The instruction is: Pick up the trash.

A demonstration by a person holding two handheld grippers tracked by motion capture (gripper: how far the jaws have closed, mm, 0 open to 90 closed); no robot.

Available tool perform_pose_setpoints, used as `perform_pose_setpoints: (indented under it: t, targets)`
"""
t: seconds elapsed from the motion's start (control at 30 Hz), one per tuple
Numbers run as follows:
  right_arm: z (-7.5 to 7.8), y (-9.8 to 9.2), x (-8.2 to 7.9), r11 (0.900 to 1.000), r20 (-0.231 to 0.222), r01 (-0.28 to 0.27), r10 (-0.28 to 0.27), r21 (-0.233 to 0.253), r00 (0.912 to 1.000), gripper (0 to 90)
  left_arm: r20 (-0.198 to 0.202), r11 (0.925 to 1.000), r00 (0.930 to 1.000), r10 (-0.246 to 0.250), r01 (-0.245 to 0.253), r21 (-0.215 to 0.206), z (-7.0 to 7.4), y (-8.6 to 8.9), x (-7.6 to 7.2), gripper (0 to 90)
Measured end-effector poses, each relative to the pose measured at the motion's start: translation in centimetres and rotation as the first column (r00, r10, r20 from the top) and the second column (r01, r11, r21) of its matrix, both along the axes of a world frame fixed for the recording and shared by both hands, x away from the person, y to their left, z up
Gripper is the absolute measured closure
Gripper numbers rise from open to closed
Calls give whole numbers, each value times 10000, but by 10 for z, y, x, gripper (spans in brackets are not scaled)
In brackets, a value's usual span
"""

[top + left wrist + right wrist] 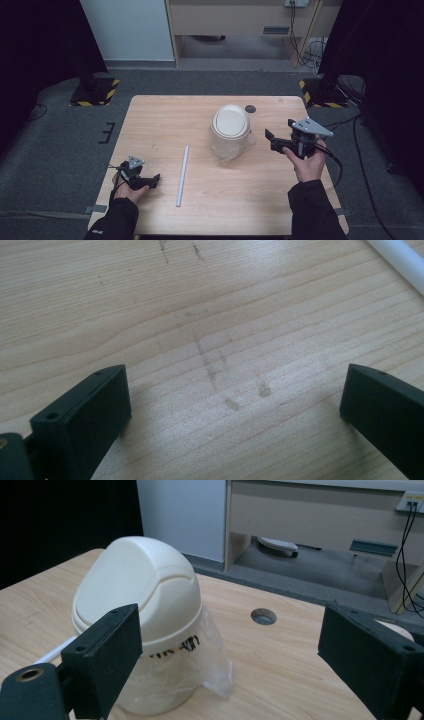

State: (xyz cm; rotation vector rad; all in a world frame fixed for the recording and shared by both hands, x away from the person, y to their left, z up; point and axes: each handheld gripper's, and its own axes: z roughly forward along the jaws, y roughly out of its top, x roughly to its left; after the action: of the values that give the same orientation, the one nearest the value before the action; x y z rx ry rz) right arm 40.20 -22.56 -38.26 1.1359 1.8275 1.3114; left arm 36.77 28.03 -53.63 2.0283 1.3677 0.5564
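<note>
Bin point(230, 131): upright — domed lid up.
Your right gripper point(270, 140): jaws wide, aimed at it.
Your left gripper point(154, 180): jaws wide, empty.

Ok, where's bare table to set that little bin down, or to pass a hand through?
The widest bare patch is the far-left of the table, bordered by the white tube and the left edge. Another lies along the near edge between tube and right tool. It is crowded around the small bin with its plastic liner, the right tool beside it. The left tool is open over bare wood.
</note>
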Motion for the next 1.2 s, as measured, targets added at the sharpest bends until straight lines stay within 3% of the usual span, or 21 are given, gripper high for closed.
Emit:
perform_pose_setpoints:
  t: [0.6, 0.93, 1.2]
  targets:
    - [17, 42, 26, 9995, 172, -308, 309, -62, 9994, 108, -6, 10000, 10000, -27, 27, -6, 0, 0, 0, 0]
    - [3, 62, 39, 9991, -56, -403, 404, 126, 9992, 112, -7, 10000, 10000, -33, 33, -6, 0, 0, 0, 0]
    - [-6, 73, 48, 9995, 39, -235, 235, 231, 9997, 115, -7, 10000, 10000, -34, 34, -6, 0, 0, 0, 0]
